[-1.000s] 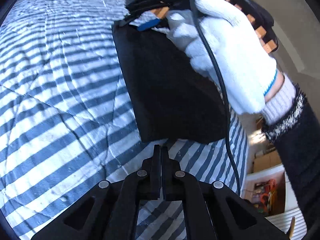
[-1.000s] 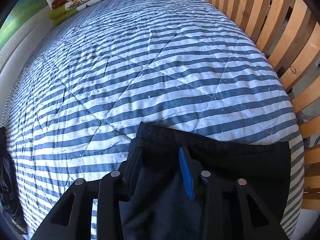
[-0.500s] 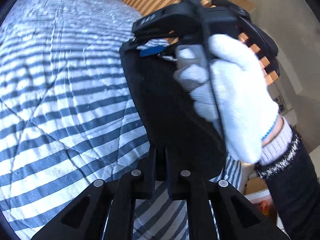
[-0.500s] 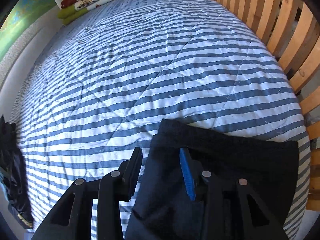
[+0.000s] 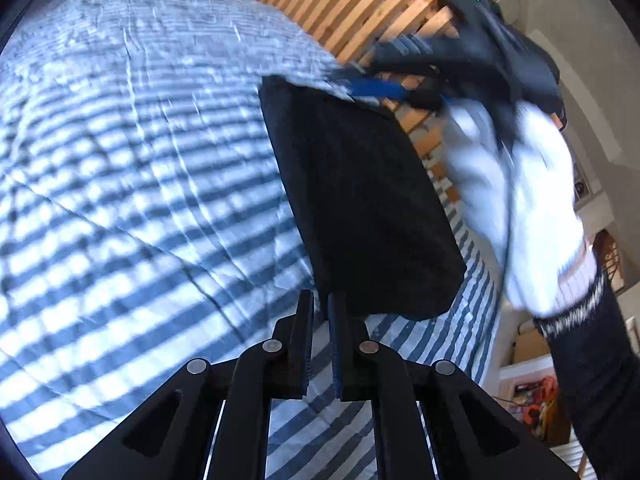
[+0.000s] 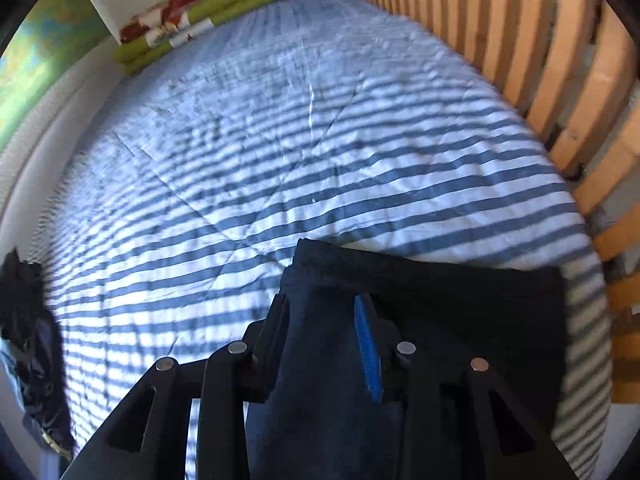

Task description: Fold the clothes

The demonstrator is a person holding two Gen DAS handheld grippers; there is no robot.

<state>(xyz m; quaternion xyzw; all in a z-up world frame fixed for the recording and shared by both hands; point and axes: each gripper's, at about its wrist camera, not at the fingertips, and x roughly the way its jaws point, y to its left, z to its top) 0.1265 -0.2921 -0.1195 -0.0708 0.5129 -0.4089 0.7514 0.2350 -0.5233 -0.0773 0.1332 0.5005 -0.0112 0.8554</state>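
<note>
- Left gripper (image 5: 318, 312): jaws nearly closed, narrow slit between them, nothing in the slit; striped cover shows through it.
- Black garment (image 5: 360, 208): folded into a rough rectangle, lying on the bed (image 5: 120, 160). Its near edge sits just ahead of the left jaws, touching or just behind the right-hand fingertip; cannot tell if there is contact.
- Right gripper (image 6: 320, 320): jaws spread wide, garment (image 6: 440, 320) lies between and under them. Cloth fills the gap but the fingers do not pinch it. Blue pad (image 6: 368, 352) on the inner face of the right-hand finger.
- Garment's far edge runs just ahead of the right jaws; bare striped bed (image 6: 280, 140) beyond it.
- In the left view, the right gripper (image 5: 372, 88) is at the garment's far end, blurred, held by a hand in a white glove (image 5: 532, 208) with a dark sleeve (image 5: 592, 380) behind.
- Wooden slat rail (image 6: 560, 80) to the right of the right jaws, along the bed edge.
- Rolled green-and-red bedding (image 6: 192, 28) far ahead of the right jaws, at the bed's far end.
- Dark cloth pile (image 6: 32, 340) well to the left of the right jaws, at the bed edge.
</note>
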